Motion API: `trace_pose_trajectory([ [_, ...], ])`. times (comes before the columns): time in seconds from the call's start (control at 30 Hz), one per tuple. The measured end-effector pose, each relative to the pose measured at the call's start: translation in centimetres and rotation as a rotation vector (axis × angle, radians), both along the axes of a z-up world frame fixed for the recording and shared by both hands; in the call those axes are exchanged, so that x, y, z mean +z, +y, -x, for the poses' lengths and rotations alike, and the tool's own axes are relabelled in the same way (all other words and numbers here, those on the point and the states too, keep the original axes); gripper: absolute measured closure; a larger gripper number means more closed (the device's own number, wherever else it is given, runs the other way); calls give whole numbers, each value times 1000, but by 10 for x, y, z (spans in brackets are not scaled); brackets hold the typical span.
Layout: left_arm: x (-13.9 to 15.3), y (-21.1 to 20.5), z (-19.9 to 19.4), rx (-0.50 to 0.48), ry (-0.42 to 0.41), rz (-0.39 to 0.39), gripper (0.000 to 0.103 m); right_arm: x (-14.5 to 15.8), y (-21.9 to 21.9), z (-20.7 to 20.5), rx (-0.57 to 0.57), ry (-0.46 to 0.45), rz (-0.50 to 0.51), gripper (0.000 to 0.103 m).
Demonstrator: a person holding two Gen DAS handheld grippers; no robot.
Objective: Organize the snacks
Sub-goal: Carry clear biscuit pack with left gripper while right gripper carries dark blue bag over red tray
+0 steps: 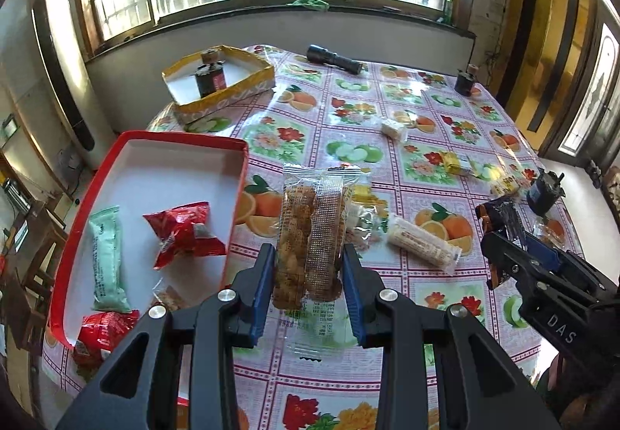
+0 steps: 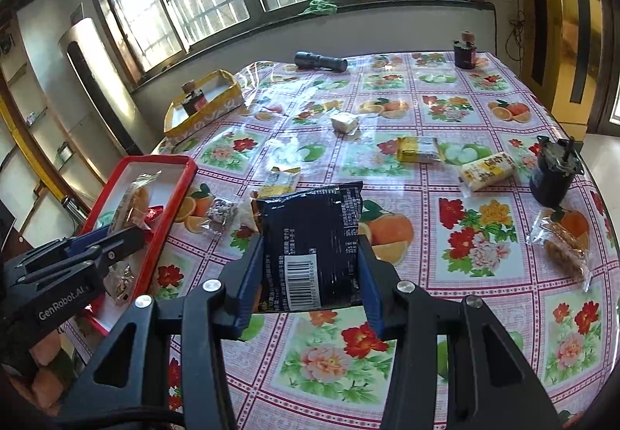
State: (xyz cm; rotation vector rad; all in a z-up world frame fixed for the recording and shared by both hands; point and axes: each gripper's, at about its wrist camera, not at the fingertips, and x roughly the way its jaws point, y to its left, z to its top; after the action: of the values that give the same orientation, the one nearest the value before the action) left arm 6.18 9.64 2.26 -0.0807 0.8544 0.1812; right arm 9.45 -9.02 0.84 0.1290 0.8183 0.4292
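Note:
My left gripper point(image 1: 308, 255) is shut on a clear packet of brown crispy snack point(image 1: 310, 232), held upright just right of the red tray point(image 1: 232, 213). In the tray lie a pale green bar point(image 1: 106, 259) and a red wrapped snack point(image 1: 184, 232). My right gripper point(image 2: 312, 247) is shut on a black snack bag point(image 2: 310, 244) with a barcode, lifted above the flowered tablecloth point(image 2: 426, 313). The red tray point(image 2: 174, 197) is to its left, with the left gripper point(image 2: 128, 232) and its packet over it. In the left wrist view the right gripper point(image 1: 500, 232) shows at the right.
Loose snacks lie on the table: a white bar point(image 1: 424, 244), yellow packets point(image 2: 416, 150) point(image 2: 488, 170), a small white pack point(image 2: 345, 121), a clear brown packet point(image 2: 564, 247). A yellow box point(image 1: 221, 81) holds a dark bottle. A flashlight point(image 2: 319, 61), a small bottle point(image 2: 465, 50) and a dark motor-like object point(image 2: 552, 176) stand farther off.

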Motion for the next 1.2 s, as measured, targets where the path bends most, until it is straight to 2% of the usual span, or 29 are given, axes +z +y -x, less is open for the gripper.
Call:
trace_pose_trajectory([
  [0.2,-2,5,-1,6,-3,20,70,9,-19,-8,-71,-6,-13,55],
  [0.33,-2,11,-1,27,-3,16,70,12,-12,-8,-63,-16,-7,55],
  [1.07,-11,114,16,282,3,-55,70,9,124,-15,238,0,-40,55],
  [1.2,-14,135,15,306,21,-33,70,2,145,-21,275,21,-43,55],
])
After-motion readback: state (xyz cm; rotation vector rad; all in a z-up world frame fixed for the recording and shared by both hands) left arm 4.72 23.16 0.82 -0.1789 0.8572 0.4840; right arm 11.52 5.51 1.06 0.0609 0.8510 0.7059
